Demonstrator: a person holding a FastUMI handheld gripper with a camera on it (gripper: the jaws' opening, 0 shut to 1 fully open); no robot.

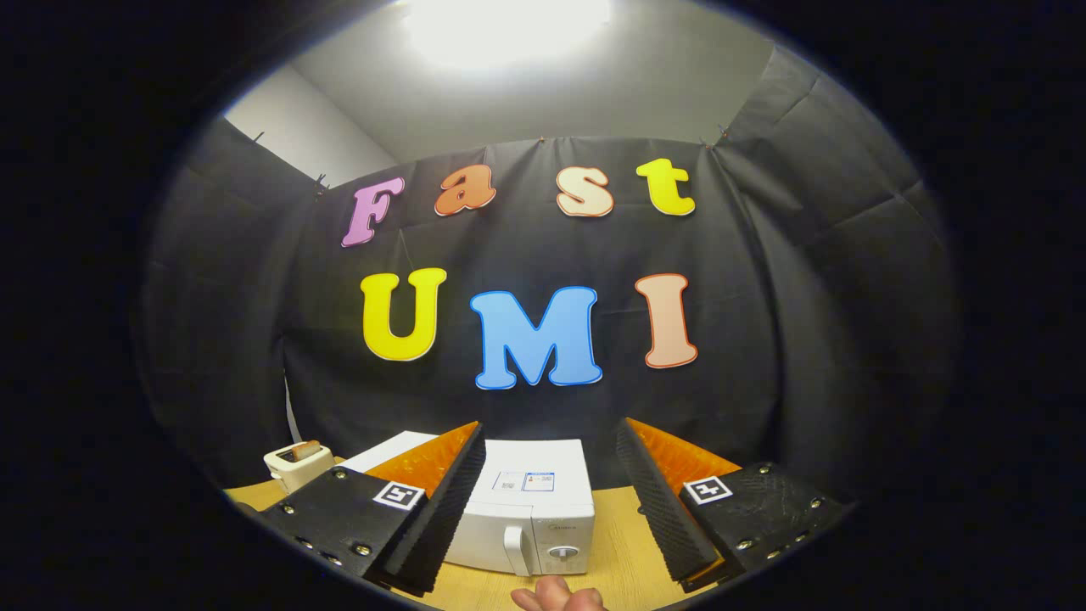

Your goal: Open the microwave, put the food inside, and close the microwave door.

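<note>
While the jaws [551, 501] stand wide apart with nothing held between them, the white microwave [530, 509] sits in the gap, low in the middle of the frame, just ahead of the fingers and a little below them. Its door is closed, with the upright handle [514, 550] and the round knob [562, 552] facing the camera at the lower centre. Part of a hand [556, 596] shows at the very bottom edge, just in front of the microwave.

Toward the lower left of the frame, beyond the left finger, a small cream toaster [298, 462] stands on the wooden table [624, 560] with something brownish in its slot; whether that is the food I cannot tell.

A closed door with empty jaws fits two stages: either the door has yet to be opened and the food loaded, or the food is already inside and the door is closed again. The inside of the microwave is hidden, so this moment does not settle it.

For room to move, bare table lies to the right of the microwave, under the right finger. The toaster stands well apart on the left, and the dark cloth wall hangs close behind the microwave.
</note>
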